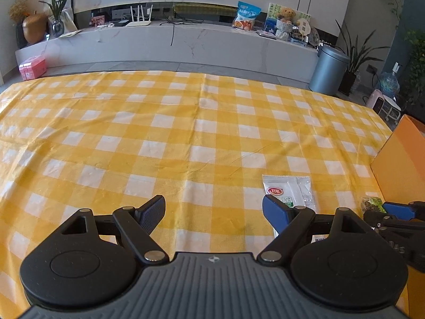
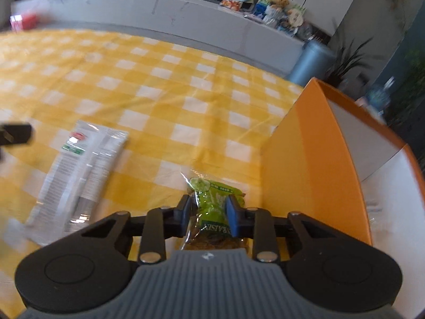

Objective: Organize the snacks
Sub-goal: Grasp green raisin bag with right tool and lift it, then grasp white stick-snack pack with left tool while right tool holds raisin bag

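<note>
A small green raisin packet lies on the yellow checked cloth beside the orange box. My right gripper is shut on it, both blue pads pressing its sides. In the left wrist view the same packet shows at the right edge with the right gripper on it. A long white snack packet lies flat to the left; in the left wrist view that white packet sits just beyond my right finger. My left gripper hangs open over bare cloth with nothing between its fingers.
The orange box with a white inside stands at the table's right edge. The checked tablecloth stretches far and left. Beyond the table are a marble TV shelf, a grey bin and potted plants.
</note>
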### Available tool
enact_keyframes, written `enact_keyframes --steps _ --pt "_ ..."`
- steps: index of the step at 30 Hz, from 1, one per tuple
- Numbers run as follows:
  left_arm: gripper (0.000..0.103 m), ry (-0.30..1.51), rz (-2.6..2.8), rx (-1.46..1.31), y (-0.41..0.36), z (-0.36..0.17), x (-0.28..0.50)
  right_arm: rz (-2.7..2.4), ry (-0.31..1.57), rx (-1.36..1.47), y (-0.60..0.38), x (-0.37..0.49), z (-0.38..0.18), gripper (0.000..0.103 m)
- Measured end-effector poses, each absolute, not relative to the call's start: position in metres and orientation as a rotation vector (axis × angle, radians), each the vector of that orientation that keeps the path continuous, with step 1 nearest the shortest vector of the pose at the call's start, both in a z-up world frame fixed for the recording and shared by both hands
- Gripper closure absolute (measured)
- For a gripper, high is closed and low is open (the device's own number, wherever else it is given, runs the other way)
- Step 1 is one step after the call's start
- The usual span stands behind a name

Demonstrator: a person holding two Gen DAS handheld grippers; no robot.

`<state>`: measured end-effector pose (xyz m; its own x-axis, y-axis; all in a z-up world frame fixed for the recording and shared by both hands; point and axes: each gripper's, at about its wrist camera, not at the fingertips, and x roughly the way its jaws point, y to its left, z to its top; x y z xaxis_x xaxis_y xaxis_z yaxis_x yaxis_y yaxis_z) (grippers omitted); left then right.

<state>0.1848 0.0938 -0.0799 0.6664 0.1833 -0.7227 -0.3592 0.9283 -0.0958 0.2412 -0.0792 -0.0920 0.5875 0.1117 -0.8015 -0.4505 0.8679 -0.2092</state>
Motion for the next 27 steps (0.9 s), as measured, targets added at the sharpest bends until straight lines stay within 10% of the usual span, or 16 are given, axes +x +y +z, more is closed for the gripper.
enact_keyframes --steps 6,17,22,27 --pt "0.006 0.781 0.303 -0.192 0.086 -0.082 0.185 0.476 0.978 -0.321 -0.073 0.229 -0.081 0.073" --pt "0.006 0.801 0.291 -0.156 0.081 -0.087 0.189 0.451 1.032 -0.311 -0.088 0.244 -0.105 0.025" --pt "0.006 0.829 0.238 -0.187 0.078 -0.090 0.190 0.517 1.013 -0.287 -0.089 0.244 -0.104 0.051" --pt "0.006 0.815 0.153 -0.277 0.079 -0.085 0.187 0.458 0.966 -0.278 -0.093 0.249 -0.099 0.056"
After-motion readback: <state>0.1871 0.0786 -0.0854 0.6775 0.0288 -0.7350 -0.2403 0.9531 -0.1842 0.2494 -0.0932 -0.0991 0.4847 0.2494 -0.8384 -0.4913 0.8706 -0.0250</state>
